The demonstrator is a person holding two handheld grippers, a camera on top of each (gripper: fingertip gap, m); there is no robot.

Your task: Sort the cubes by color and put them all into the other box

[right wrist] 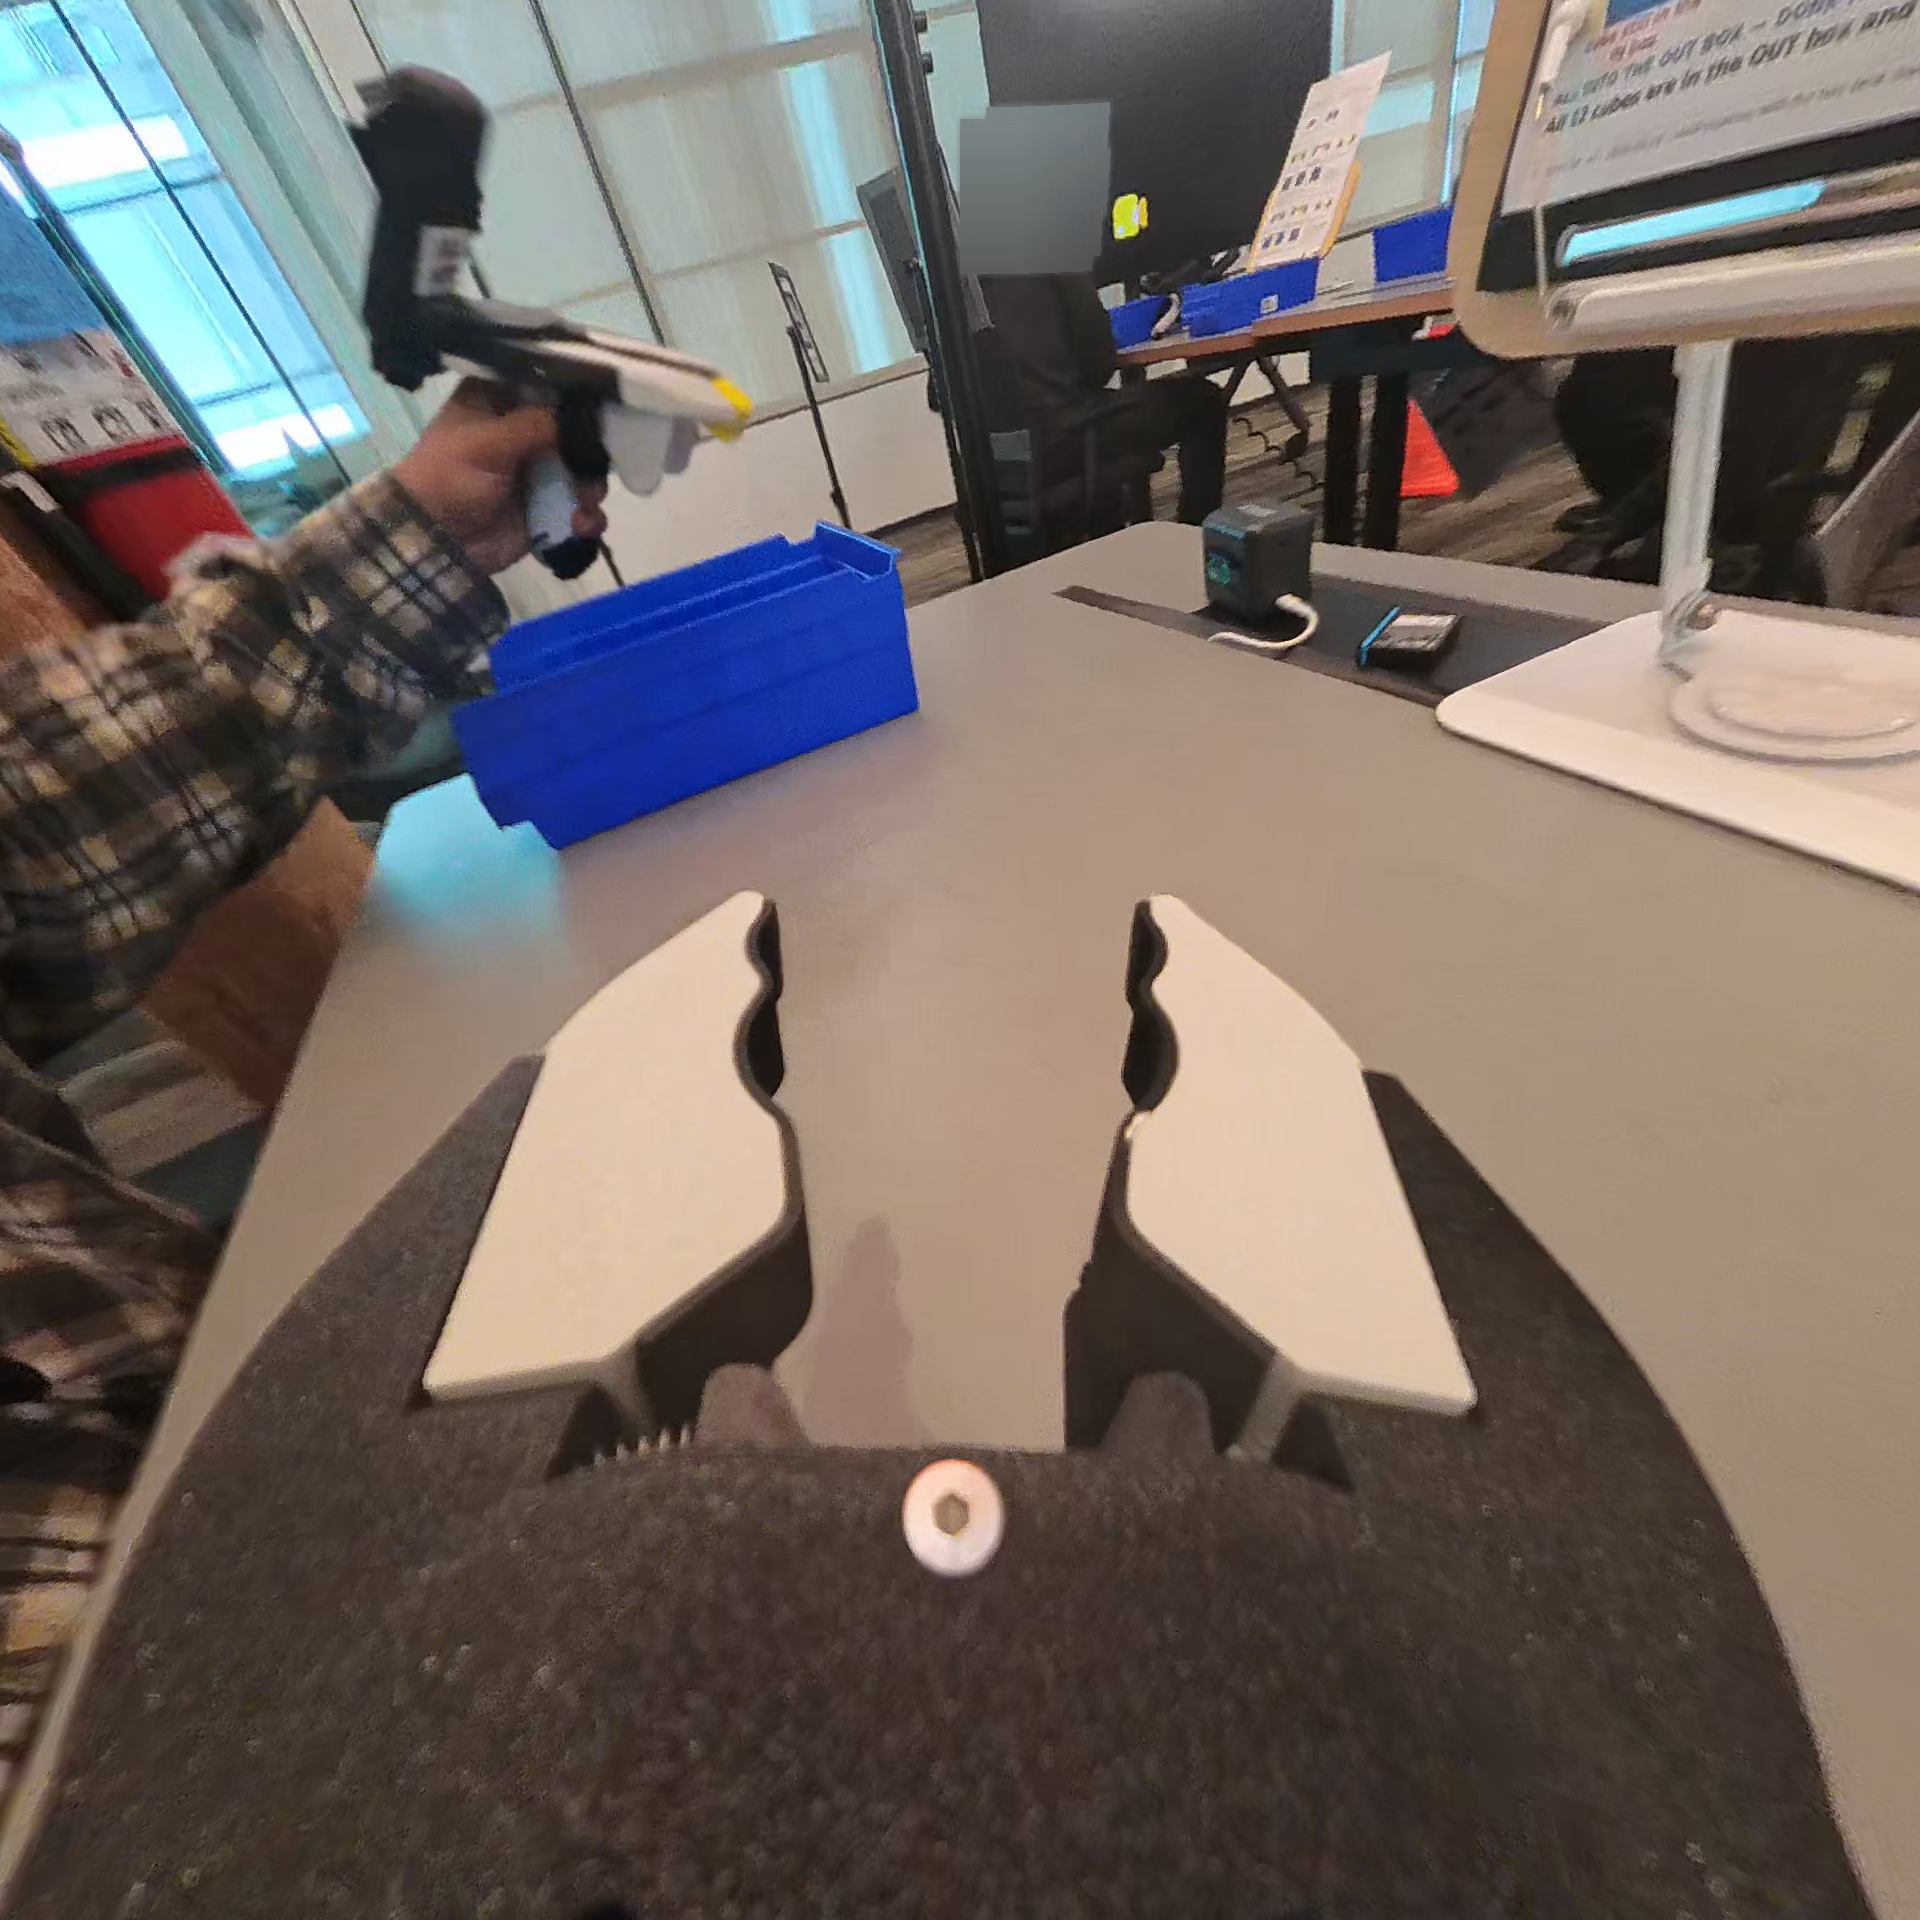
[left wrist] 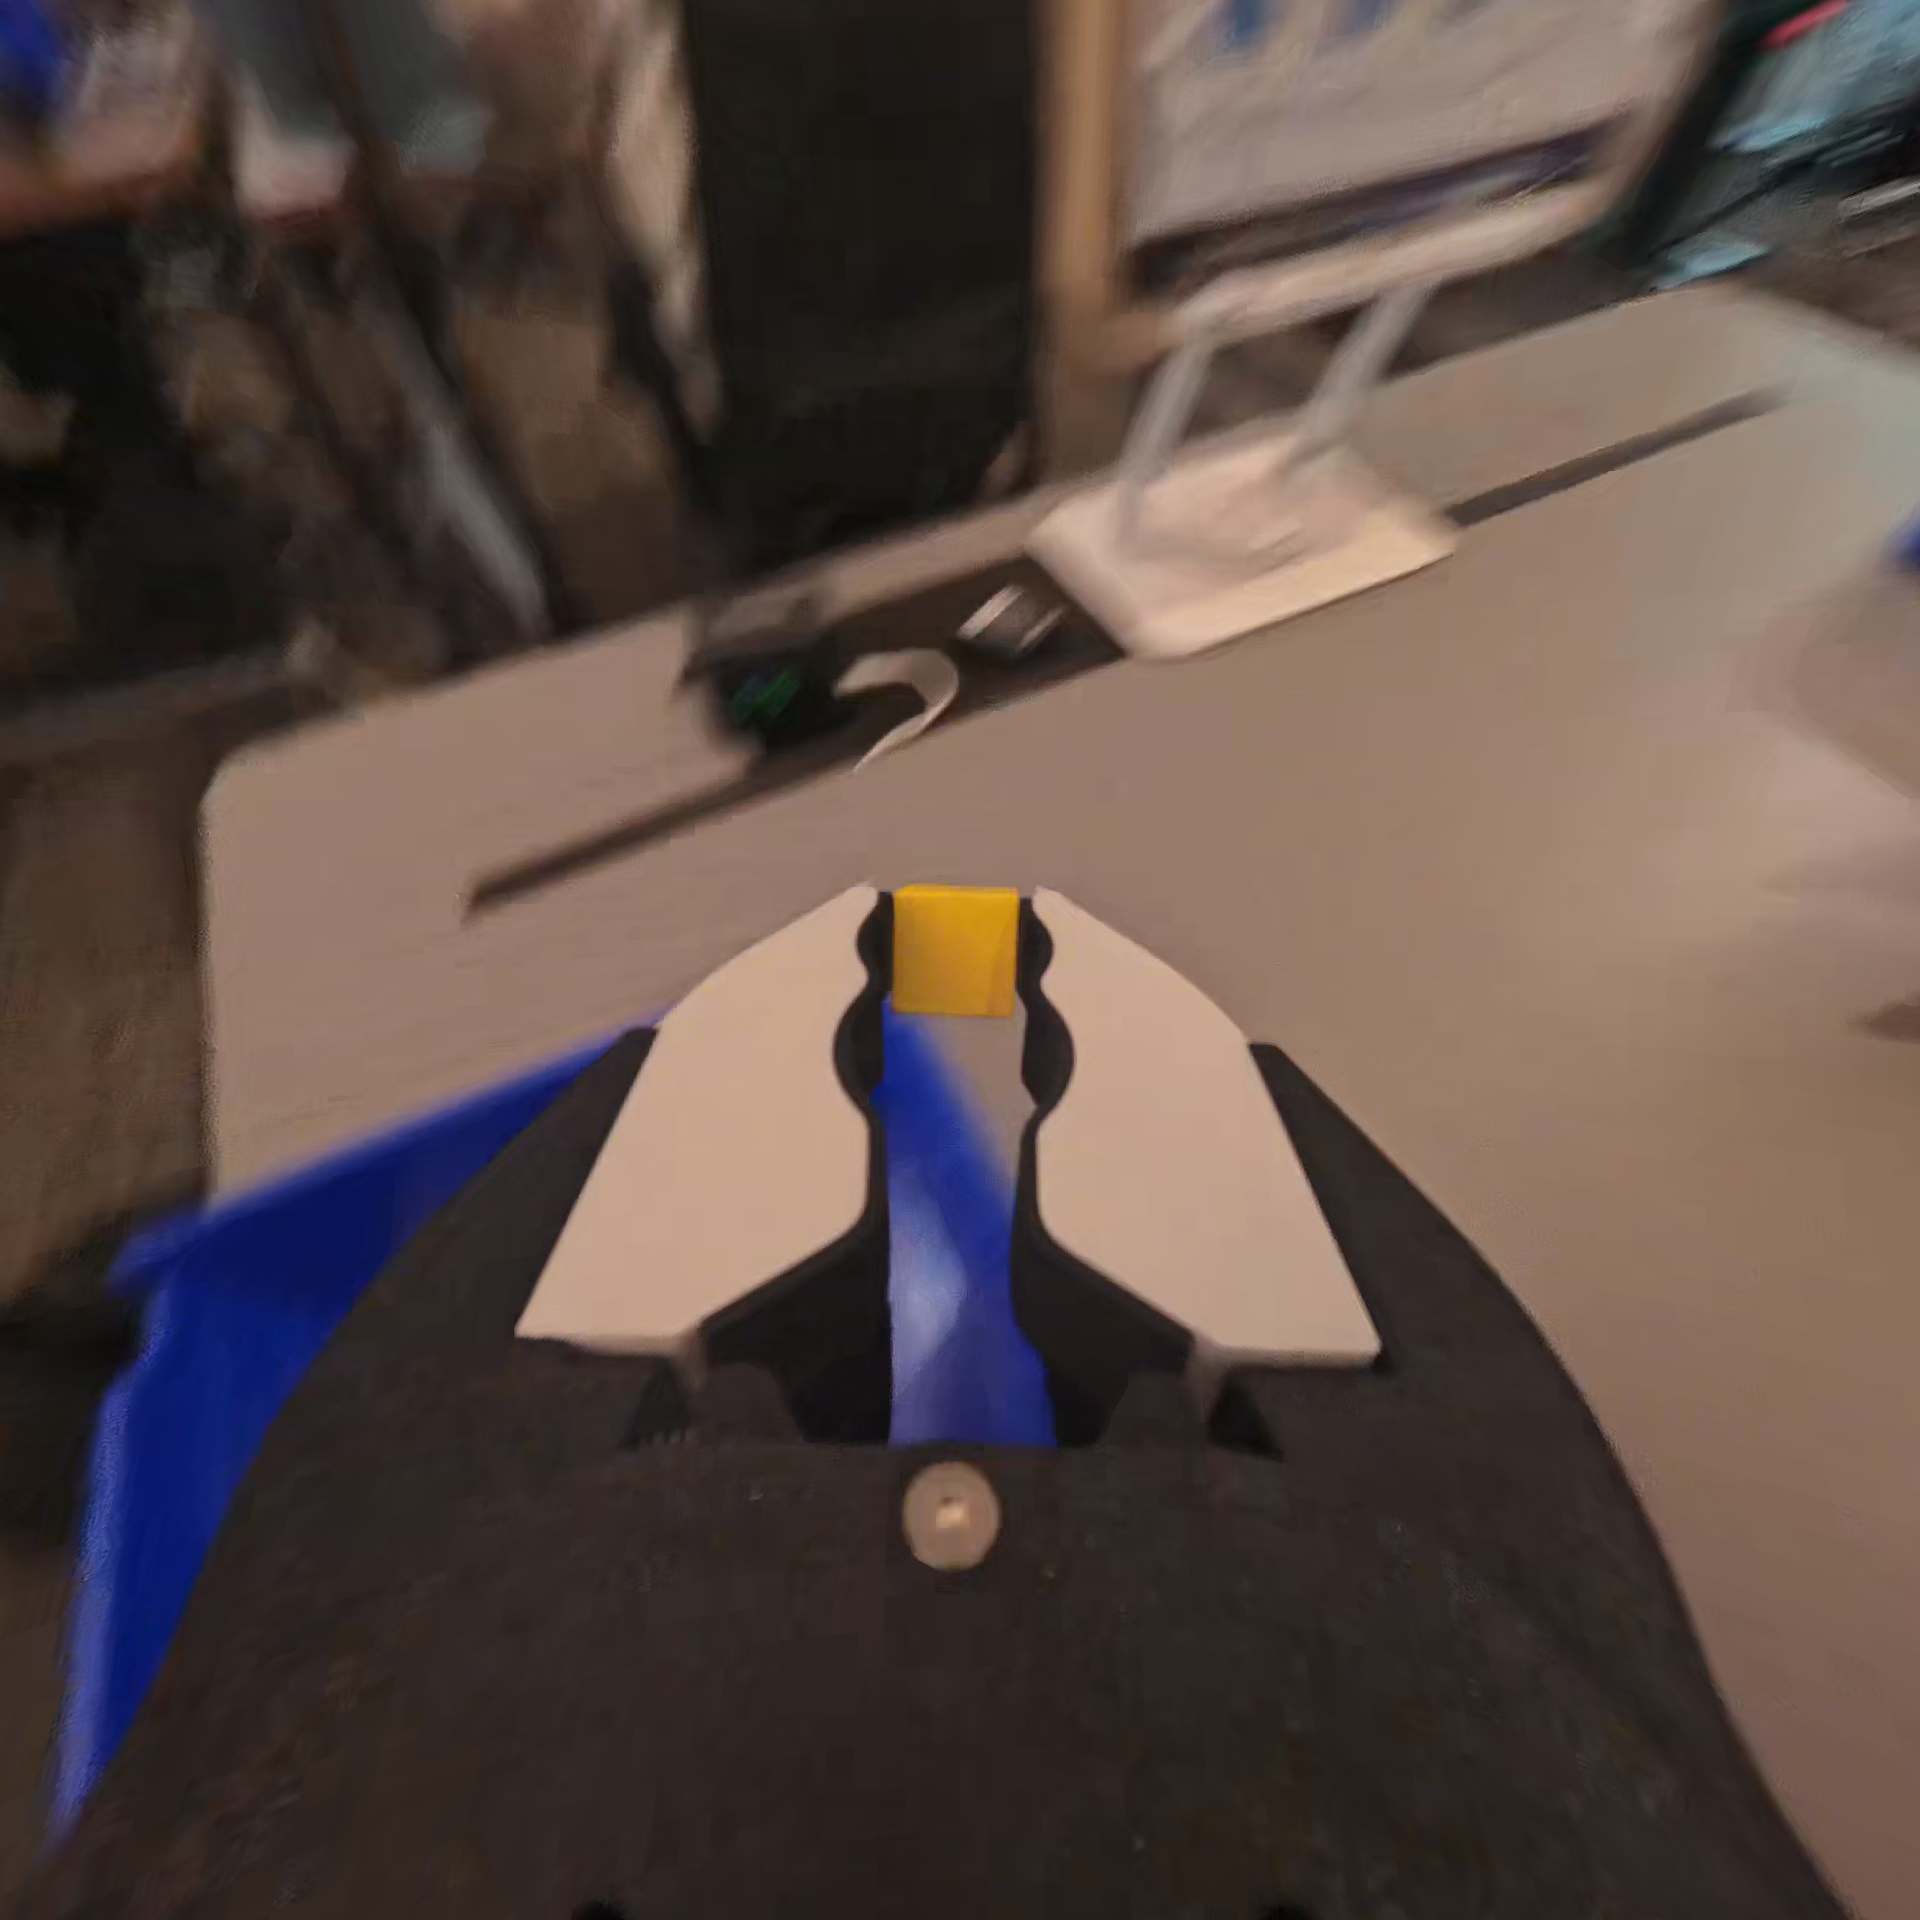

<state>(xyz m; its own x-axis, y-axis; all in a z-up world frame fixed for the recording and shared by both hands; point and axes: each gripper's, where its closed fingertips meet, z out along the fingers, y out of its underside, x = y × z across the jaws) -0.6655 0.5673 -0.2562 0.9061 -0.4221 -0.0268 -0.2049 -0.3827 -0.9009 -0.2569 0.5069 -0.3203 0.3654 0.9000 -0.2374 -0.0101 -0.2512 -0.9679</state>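
Right gripper (right wrist: 951,914): closest thing in its own view, jaws spread wide with nothing between them, just hanging over the near part of the grey table (right wrist: 1247,831).
Left gripper (left wrist: 954,904): jaws clamped on a yellow cube (left wrist: 951,954), pinched right at the tips. Whole left wrist view was pretty smeared with blur.
Yellow cube: sat squarely between the two fingertips, up off the table.
Left gripper from the other side: the right wrist view caught it (right wrist: 727,400) far left, raised well above the table, held by a hand (right wrist: 488,468) coming out of a plaid sleeve (right wrist: 260,665). Bit of yellow showed at its tip.
Blue box (right wrist: 696,675): on the far left part of the table, right below and beside that raised gripper. Couldn't see what was inside from this angle. In the left wrist view a blue blur (left wrist: 260,1351) showed under and left of the gripper, probably a box too, hard to say which.
Right side of table: white stand base (right wrist: 1662,748) on the far right, with a black mat (right wrist: 1330,613) next to it carrying a small dark device (right wrist: 1252,561) and a white cable (right wrist: 1273,634).
Background: desks with more blue bins (right wrist: 1247,291) far off, and a seated person.
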